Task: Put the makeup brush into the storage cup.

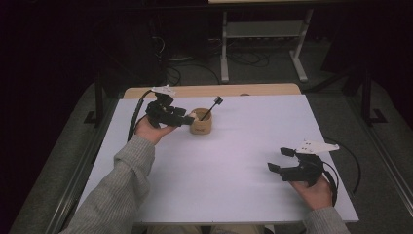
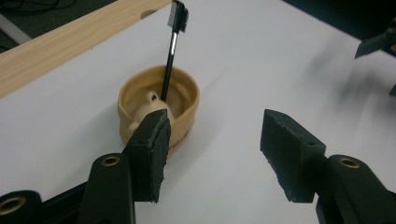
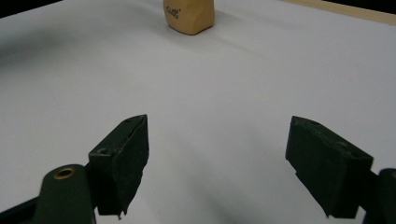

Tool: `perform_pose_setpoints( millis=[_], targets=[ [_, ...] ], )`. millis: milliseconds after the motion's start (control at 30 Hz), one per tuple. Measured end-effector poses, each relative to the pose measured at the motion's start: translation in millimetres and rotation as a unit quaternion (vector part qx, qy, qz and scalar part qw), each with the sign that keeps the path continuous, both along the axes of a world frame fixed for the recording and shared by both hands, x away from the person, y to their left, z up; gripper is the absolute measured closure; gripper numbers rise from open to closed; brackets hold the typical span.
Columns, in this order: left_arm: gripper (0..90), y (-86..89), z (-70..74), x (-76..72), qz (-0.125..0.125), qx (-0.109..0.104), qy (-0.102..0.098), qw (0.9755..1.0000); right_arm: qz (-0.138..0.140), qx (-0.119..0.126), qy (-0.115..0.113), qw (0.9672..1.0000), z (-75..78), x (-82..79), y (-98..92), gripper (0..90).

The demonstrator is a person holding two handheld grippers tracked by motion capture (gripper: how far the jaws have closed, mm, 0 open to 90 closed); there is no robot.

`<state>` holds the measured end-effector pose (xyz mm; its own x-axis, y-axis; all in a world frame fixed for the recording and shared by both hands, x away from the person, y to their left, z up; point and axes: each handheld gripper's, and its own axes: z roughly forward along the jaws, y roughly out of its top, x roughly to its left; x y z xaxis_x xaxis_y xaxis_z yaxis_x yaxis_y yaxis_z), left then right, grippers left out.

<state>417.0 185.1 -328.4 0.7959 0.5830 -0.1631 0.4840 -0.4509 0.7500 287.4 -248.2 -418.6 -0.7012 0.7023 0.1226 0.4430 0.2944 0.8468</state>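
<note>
A tan round cup (image 1: 200, 123) stands on the white table (image 1: 234, 146) near its far left part. A thin black brush (image 1: 210, 108) leans in it, bristle head up and to the right. In the left gripper view the cup (image 2: 159, 105) sits just beyond the left jaw, with the brush (image 2: 172, 51) rising from it and a small tan rounded shape inside. My left gripper (image 1: 187, 118) is right beside the cup on its left; its jaws (image 2: 215, 135) stand open around bare table. My right gripper (image 1: 279, 159) rests open at the near right, far from the cup (image 3: 189, 16).
A wooden strip (image 1: 209, 90) runs along the table's far edge. Metal rails flank the table on both sides. Black cables trail from both grippers. Beyond the table are a dark floor and a white frame (image 1: 263, 29).
</note>
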Motion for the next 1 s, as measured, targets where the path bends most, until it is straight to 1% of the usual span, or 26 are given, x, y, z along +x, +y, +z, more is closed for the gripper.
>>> perform_pose_setpoints(
  millis=[133, 167, 200, 233, 300, 367, 400, 433, 467, 533, 600, 700, 767, 833, 867, 900, 967, 1000],
  targets=[
    [41.1, 5.8, -3.9, -11.1, 0.004, -0.011, -0.004, 0.9999, 0.001, -0.004, 0.001, 1.0, -0.5, -1.4, 0.1, 20.3],
    [40.8, 6.9, -4.5, -12.6, 0.004, -0.009, -0.004, 0.9999, 0.002, -0.004, 0.002, 1.0, -0.8, -1.7, 0.0, 20.3],
    [40.3, 7.4, -6.0, -15.0, 0.007, -0.012, -0.004, 0.9999, 0.003, -0.004, 0.002, 1.0, -0.8, -1.9, -0.2, 20.3],
    [40.1, 8.3, -7.5, -17.0, 0.008, -0.011, -0.005, 0.9999, 0.003, -0.003, 0.002, 1.0, -0.8, -2.3, -0.4, 20.2],
    [39.9, 8.2, -11.0, -20.3, 0.009, -0.009, -0.002, 0.9999, 0.001, -0.005, 0.001, 1.0, -0.6, -3.4, 0.0, 20.2],
    [39.3, 6.8, -13.7, -24.1, 0.01, -0.004, -0.004, 0.9999, 0.0, -0.008, 0.001, 1.0, -0.9, -4.1, 0.6, 20.2],
    [38.8, 6.0, -14.8, -25.9, 0.009, -0.006, -0.003, 0.9999, -0.001, -0.009, 0.001, 1.0, -0.9, -4.8, 1.2, 20.2],
    [38.6, 4.7, -15.9, -27.9, 0.011, -0.009, -0.004, 0.9999, -0.001, -0.011, 0.001, 0.9999, -0.9, -5.5, 1.6, 20.2],
    [38.4, 4.6, -16.3, -29.2, 0.008, -0.003, -0.01, 0.9999, 0.0, -0.011, 0.001, 0.9999, -0.9, -5.8, 1.7, 20.2],
    [38.2, 3.8, -18.1, -33.0, 0.009, -0.007, -0.009, 0.9999, 0.0, -0.013, 0.001, 0.9999, -0.9, -6.6, 2.1, 20.2],
    [38.5, 3.8, -19.3, -36.7, 0.012, -0.003, -0.015, 0.9998, -0.001, -0.013, 0.002, 0.9999, -0.5, -7.2, 2.7, 20.2],
    [38.3, 6.7, -21.0, -41.7, 0.012, -0.017, -0.013, 0.9997, 0.001, -0.013, 0.002, 0.9999, -0.5, -7.0, 4.2, 20.2],
    [37.8, 8.0, -23.2, -44.2, 0.01, -0.02, -0.01, 0.9997, 0.003, -0.014, 0.004, 0.9999, -0.7, -6.6, 6.0, 20.1],
    [37.0, 9.9, -24.3, -46.9, 0.009, -0.011, -0.012, 0.9998, 0.007, -0.017, 0.0, 0.9998, -0.6, -6.3, 7.0, 20.2],
    [36.9, 11.3, -25.1, -48.3, 0.008, -0.014, -0.014, 0.9998, 0.007, -0.015, 0.002, 0.9999, -0.2, -6.7, 7.9, 20.2],
    [36.9, 12.4, -25.9, -50.4, 0.009, -0.017, -0.013, 0.9997, 0.007, -0.015, 0.001, 0.9999, 0.1, -6.8, 8.3, 20.1],
    [36.4, 14.2, -27.0, -54.3, 0.01, -0.015, -0.014, 0.9997, 0.007, -0.014, 0.001, 0.9999, 0.4, -6.5, 8.7, 20.0],
    [36.0, 15.7, -27.4, -55.4, 0.007, -0.01, -0.018, 0.9998, 0.008, -0.013, 0.0, 0.9999, 0.7, -6.5, 9.1, 20.0]
  ],
)
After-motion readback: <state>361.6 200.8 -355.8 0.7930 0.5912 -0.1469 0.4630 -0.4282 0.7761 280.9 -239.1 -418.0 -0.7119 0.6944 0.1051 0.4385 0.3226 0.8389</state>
